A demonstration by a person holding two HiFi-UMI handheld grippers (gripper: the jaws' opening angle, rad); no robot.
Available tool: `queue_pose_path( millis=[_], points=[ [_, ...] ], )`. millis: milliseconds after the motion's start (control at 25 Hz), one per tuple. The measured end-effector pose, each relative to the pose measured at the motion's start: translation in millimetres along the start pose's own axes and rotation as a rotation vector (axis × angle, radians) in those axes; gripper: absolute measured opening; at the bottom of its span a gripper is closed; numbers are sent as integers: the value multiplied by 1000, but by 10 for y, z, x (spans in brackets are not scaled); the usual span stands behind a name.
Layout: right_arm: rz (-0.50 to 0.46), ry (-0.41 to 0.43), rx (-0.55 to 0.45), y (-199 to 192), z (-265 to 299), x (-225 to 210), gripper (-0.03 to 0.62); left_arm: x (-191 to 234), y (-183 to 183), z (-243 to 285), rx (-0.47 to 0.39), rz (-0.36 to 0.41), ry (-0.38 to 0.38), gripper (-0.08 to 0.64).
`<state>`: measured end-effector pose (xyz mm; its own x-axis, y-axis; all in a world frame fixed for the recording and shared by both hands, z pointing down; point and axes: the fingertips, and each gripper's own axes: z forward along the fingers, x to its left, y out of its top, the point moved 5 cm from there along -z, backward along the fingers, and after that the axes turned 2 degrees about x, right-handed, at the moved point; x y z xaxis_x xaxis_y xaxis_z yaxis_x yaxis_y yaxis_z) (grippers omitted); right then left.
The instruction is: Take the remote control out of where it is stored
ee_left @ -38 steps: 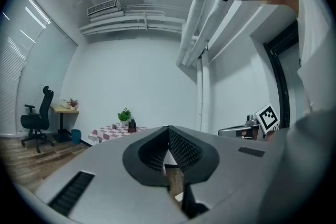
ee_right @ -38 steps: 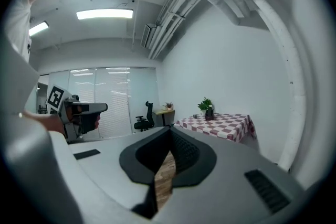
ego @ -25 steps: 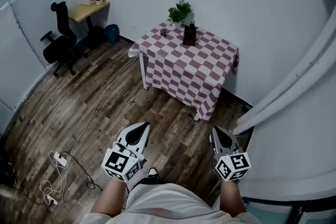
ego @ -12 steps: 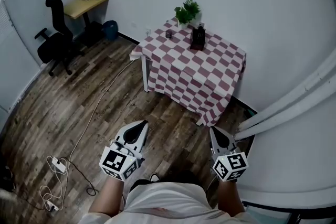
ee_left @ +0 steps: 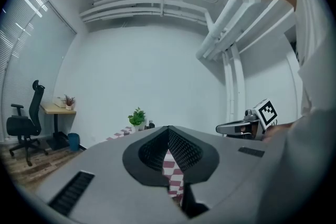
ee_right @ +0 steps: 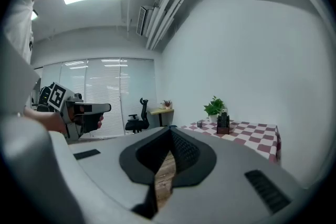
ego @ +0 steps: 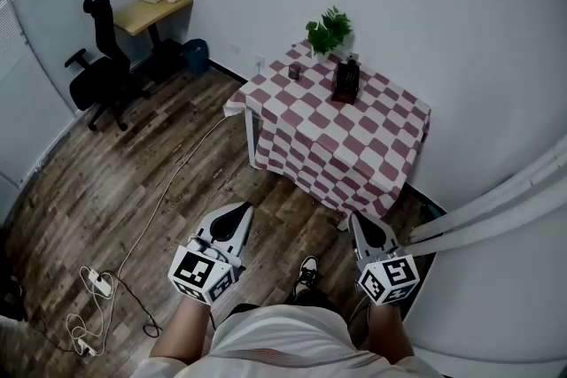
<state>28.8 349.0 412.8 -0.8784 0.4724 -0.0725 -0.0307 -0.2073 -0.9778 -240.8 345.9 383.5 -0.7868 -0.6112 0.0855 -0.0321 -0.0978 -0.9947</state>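
**Red-and-white checked table up frame, both grippers shut and empty**

Red-and-white checked cloth covers the table [ego: 354, 146] in the upper centre-right of the head view, against the white wall. A black holder [ego: 345, 82] stands upright on the table's far side, just below a green plant [ego: 330, 31]. A small dark object [ego: 293, 72] sits to the holder's left. The remote control can't be told apart at this size; dark items stick up from the holder.

The left gripper [ego: 237, 210] is at lower centre-left and the right gripper [ego: 361, 219] at lower centre-right. Both are over the wood floor [ego: 133, 173], well apart from the table and pointing toward it. In each gripper view the jaws are pressed together with nothing between them.

A shoe [ego: 306, 273] shows between the grippers. A black office chair [ego: 102, 57], a small desk [ego: 155, 11] and a blue bin [ego: 197, 56] are at upper left. A power strip [ego: 96, 281] with cable lies at lower left. White pipes [ego: 487, 212] cross the right edge.
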Motion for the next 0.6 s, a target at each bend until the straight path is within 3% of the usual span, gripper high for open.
queue_pose_path(
  millis=[600],
  points=[
    [38, 92, -18, 348, 1007, -1865, 14, 60, 198, 1996, 38, -3, 50, 6]
  ],
)
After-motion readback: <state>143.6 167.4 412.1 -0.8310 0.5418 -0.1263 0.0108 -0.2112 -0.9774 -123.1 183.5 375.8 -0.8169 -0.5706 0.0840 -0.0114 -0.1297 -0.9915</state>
